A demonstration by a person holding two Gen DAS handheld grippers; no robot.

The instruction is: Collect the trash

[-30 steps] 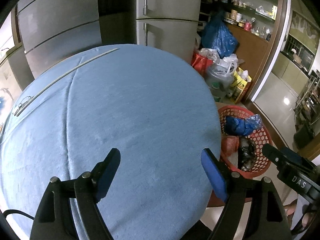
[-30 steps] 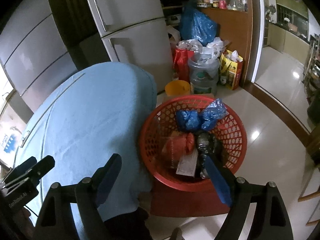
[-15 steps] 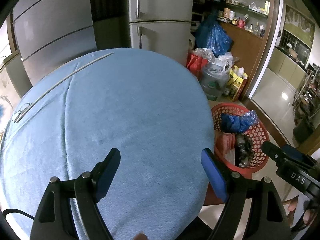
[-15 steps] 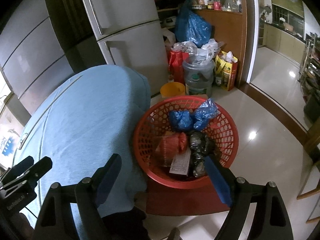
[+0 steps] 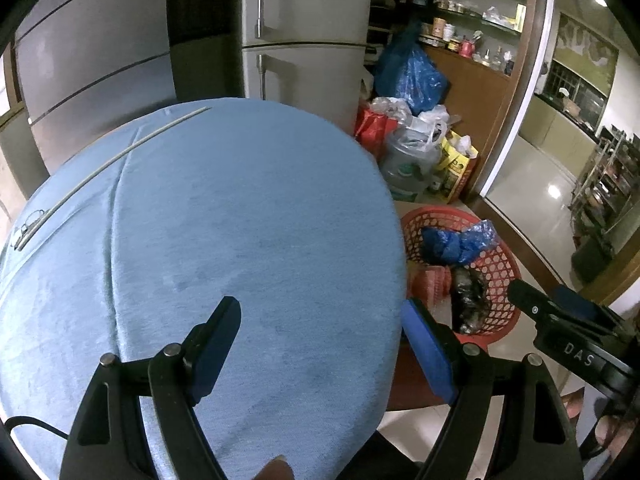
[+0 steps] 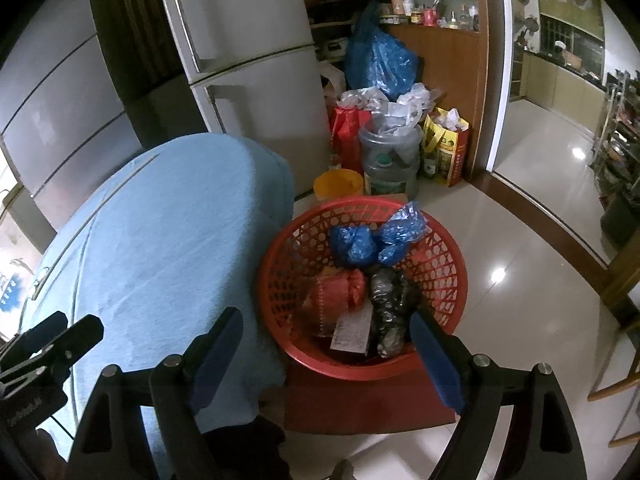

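Note:
A red mesh basket (image 6: 436, 264) stands on a red stool beside the table. It holds a blue bag (image 6: 360, 242), a red bag (image 6: 340, 292), a black bag (image 6: 386, 304) and a paper slip. The basket (image 5: 496, 272) also shows at the right in the left wrist view. My right gripper (image 6: 326, 340) is open and empty, above the basket's near rim. My left gripper (image 5: 320, 334) is open and empty above the blue cloth-covered table (image 5: 200, 220). No trash shows on the table.
A grey fridge (image 6: 248, 72) and cabinets stand behind the table. Bags, a water jug (image 6: 390, 160) and a yellow bucket (image 6: 338, 184) crowd the floor beyond the basket. A doorway opens onto tiled floor (image 6: 540, 220) at the right.
Both grippers have drawn back and up a little, so the basket and table look smaller and farther. Both stay open and empty.

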